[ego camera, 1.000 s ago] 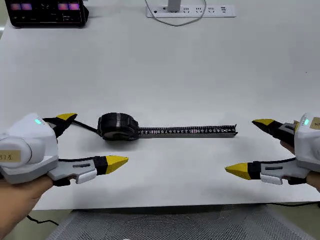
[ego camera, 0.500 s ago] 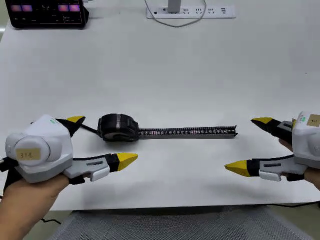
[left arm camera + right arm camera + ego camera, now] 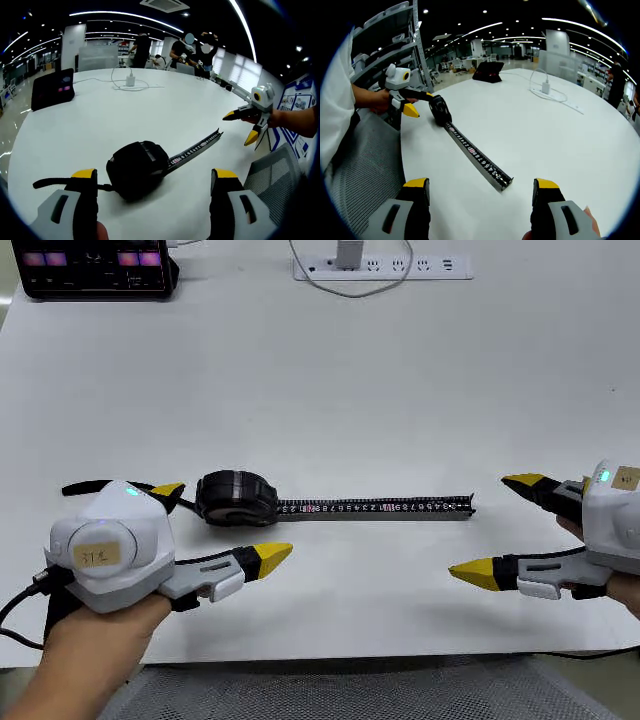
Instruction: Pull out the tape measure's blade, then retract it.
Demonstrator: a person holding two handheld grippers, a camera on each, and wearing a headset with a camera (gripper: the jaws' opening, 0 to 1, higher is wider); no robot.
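One tape measure (image 3: 237, 497), seemingly within left tongs (image 3: 230, 520), faces right tongs (image 3: 479, 527).

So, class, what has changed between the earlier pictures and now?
The left gripper moved right, closer to the tape measure, jaws open; nothing was gripped or released. The right gripper, the tape measure and its pulled-out blade stayed put.

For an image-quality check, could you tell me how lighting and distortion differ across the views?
Head view: even light, faint shadow under the tape measure; left gripper view: fisheye curves the table, ceiling strips glare; right gripper view: blade numerals sharp.
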